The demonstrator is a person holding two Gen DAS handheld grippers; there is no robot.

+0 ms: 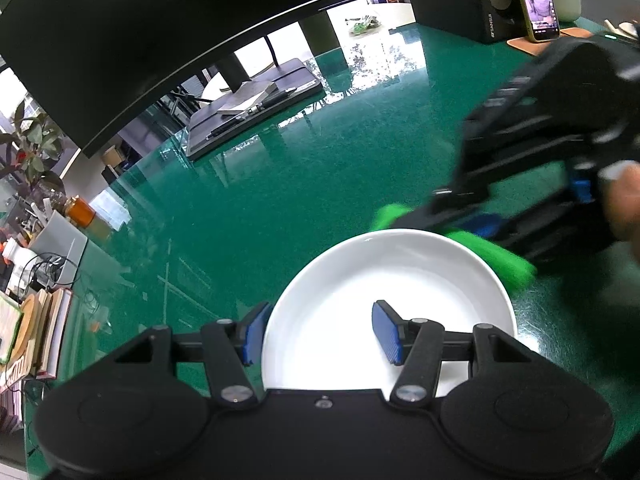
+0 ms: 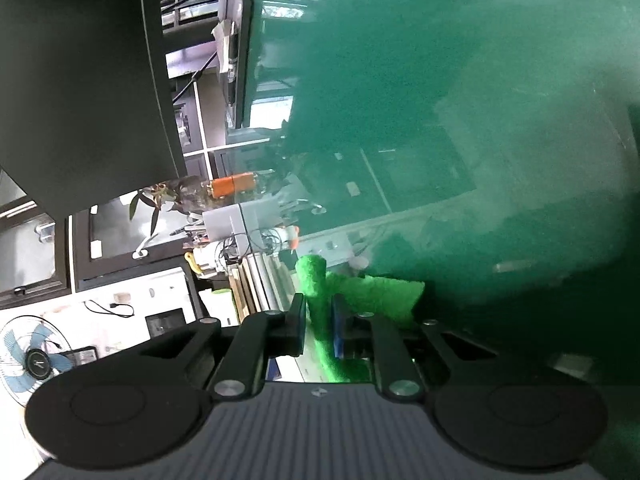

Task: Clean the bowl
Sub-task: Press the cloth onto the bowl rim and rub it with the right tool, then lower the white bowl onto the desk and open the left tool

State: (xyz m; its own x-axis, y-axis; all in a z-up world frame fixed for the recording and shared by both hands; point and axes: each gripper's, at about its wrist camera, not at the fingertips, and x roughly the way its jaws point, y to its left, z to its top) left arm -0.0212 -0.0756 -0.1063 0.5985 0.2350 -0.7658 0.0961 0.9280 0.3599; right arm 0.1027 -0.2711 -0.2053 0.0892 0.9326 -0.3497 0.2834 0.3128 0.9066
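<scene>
A shallow white bowl (image 1: 384, 280) sits on the green table top in the left wrist view. My left gripper (image 1: 320, 334) is open, with one blue pad outside the bowl's left rim and the other pad over its inside. My right gripper (image 2: 318, 330) is shut on a bright green cloth (image 2: 320, 292). In the left wrist view the right gripper (image 1: 460, 228) is blurred and comes in from the right, holding the green cloth (image 1: 496, 252) at the bowl's far right rim. The bowl is not in the right wrist view.
A dark monitor (image 1: 140, 40) on a stand (image 1: 256, 108) is behind the bowl. A speaker (image 1: 480, 0), a phone (image 1: 538, 0) and a mug stand at the back right. Books (image 1: 44, 332), an orange jar (image 1: 80, 210) and clutter line the left edge.
</scene>
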